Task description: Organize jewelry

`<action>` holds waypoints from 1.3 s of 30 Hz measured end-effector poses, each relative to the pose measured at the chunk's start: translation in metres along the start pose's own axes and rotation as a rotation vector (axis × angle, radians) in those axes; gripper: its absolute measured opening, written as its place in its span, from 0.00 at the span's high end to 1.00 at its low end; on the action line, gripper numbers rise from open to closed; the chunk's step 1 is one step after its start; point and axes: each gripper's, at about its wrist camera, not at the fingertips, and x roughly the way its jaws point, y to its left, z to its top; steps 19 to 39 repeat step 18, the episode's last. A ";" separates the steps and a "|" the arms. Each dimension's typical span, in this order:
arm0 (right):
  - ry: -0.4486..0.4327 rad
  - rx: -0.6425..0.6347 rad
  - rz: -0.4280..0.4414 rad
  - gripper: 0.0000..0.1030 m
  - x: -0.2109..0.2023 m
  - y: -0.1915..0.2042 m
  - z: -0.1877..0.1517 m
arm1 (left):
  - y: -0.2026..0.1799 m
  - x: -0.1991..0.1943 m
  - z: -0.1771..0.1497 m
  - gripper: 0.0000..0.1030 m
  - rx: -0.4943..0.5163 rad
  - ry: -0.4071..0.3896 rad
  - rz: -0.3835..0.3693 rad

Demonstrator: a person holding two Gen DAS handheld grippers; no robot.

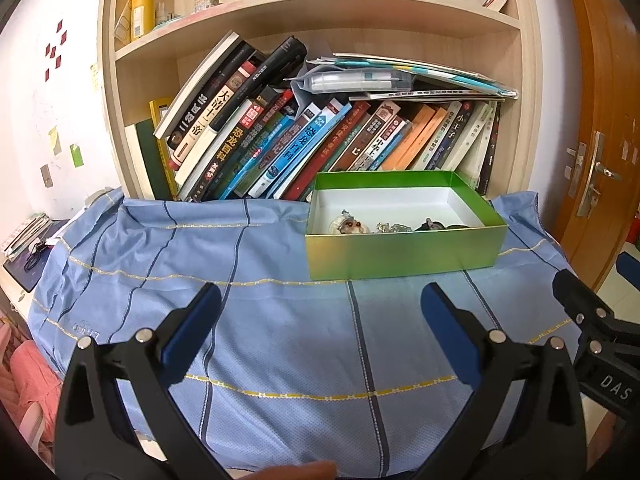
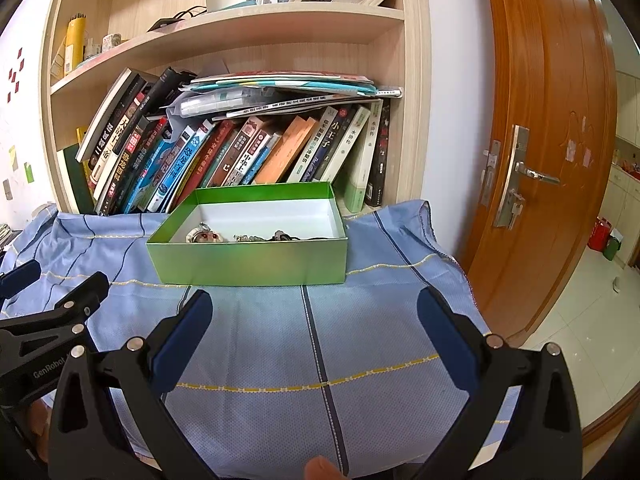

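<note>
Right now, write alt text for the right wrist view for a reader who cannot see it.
An open green box holding a few jewelry pieces sits on a blue striped cloth in front of a bookshelf of leaning books. The right claw is open and empty short of the box, the left claw shows at the left edge, and a wooden door stands at right.

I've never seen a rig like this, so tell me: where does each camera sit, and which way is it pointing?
Left wrist view: sits on the left tongs, looking forward at the green box and bookshelf; its open blue fingers, a fingertip, and the right tongs at the right edge show.
Right wrist view: sits on the right tongs, facing the same box, plus the door; the left tongs show at left.
Both share box, jewelry, blue cloth.
</note>
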 end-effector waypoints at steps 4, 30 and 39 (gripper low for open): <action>0.006 -0.002 0.001 0.03 0.002 0.001 -0.001 | -0.001 0.001 -0.001 0.04 0.005 0.007 -0.006; 0.026 -0.003 -0.001 0.03 0.009 0.002 -0.003 | -0.004 0.009 -0.003 0.04 0.006 0.032 -0.017; 0.026 -0.003 -0.001 0.03 0.009 0.002 -0.003 | -0.004 0.009 -0.003 0.04 0.006 0.032 -0.017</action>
